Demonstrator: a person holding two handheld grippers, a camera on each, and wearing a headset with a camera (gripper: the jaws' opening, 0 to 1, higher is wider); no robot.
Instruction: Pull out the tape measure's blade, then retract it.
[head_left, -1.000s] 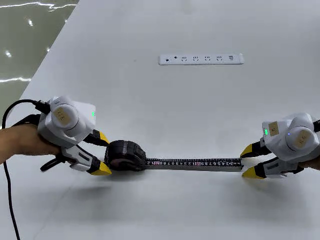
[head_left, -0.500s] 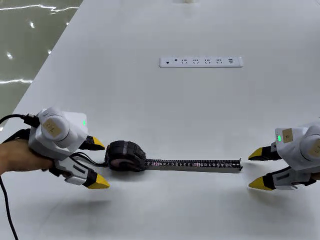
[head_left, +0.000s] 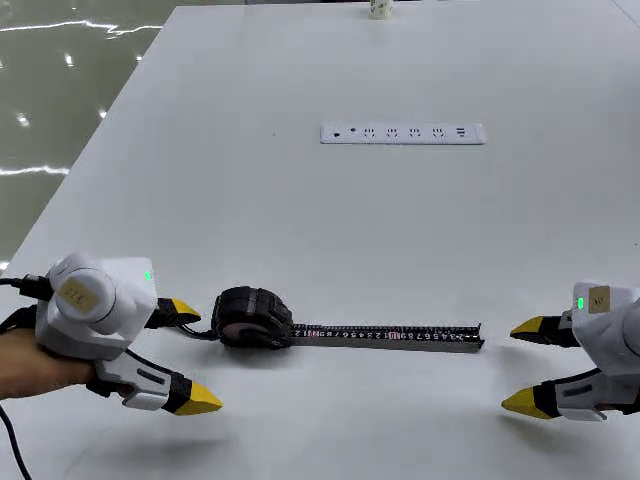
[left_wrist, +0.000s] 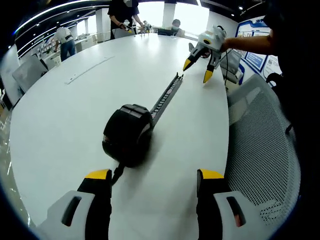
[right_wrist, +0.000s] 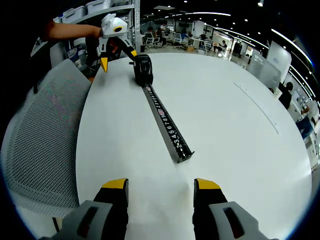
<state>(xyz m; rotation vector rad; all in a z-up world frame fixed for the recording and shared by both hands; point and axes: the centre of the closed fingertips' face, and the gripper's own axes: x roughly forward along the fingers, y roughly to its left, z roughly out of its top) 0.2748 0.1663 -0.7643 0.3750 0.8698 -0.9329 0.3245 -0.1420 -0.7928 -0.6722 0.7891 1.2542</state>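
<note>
On the table (head_left: 300, 220), tape measure (head_left: 250, 318) with blade (head_left: 390, 334) extended.

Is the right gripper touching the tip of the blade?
Apart. In the right gripper view, bare table lies between the open jaws of the right gripper and the tip of the blade. The head view shows the same gap.

A long white power strip (head_left: 403, 133) lies flat on the far half of a white workbench (head_left: 250, 200), with 1 small white object (head_left: 380, 9) near the far edge. A grey mesh chair (left_wrist: 260, 155) stands beside the bench. Glossy floor (head_left: 50, 90) reflects ceiling lights. A person in a dark top (left_wrist: 121, 11) stands beyond.
</note>
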